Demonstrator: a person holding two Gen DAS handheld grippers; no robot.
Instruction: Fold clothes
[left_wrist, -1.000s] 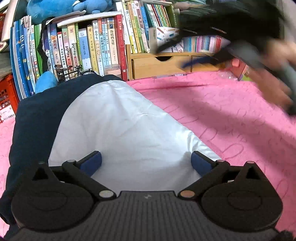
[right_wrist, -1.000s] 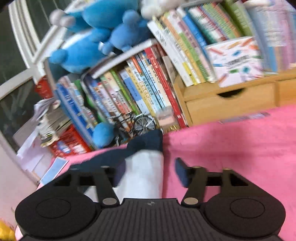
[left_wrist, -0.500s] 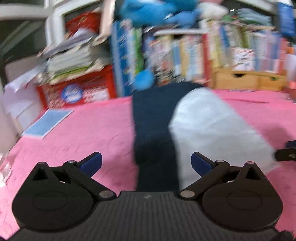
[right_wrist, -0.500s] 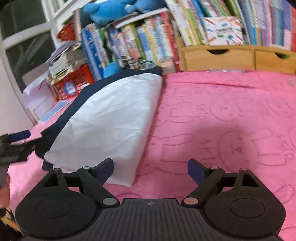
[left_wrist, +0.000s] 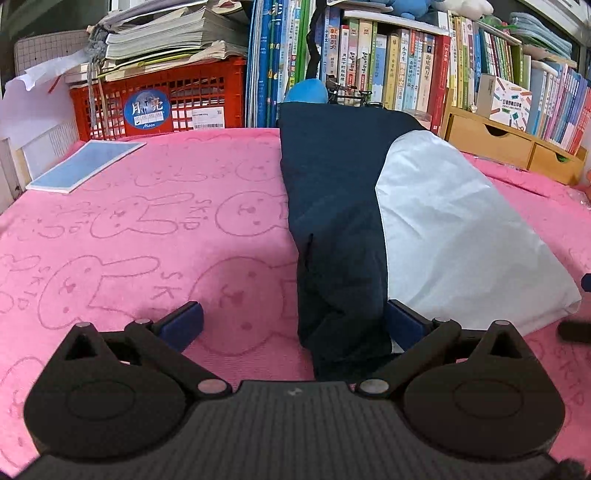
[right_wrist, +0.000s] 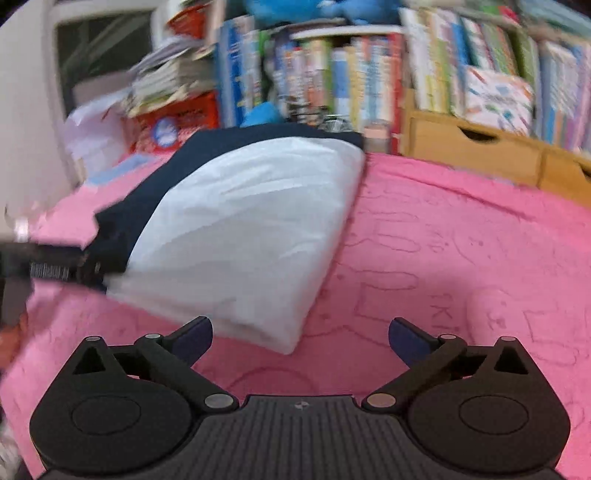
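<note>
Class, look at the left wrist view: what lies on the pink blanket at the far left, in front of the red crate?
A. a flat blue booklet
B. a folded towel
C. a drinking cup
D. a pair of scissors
A: a thin flat blue booklet lies on the pink blanket just before the red crate.

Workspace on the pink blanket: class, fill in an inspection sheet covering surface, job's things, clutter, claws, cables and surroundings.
Surface: pink rabbit-print blanket, mostly bare.
Job's things: folded navy and white garment lying flat, white half on the right.
Clutter: thin blue booklet at the far left corner.
Claws: left claw open, straddling the garment's near navy end; right claw opening, only blanket between its jaws, the garment's white corner just ahead.
Cables: nothing seen.
Surroundings: red plastic crate under stacked papers, row of upright books, wooden drawer unit, blue plush toy.
</note>
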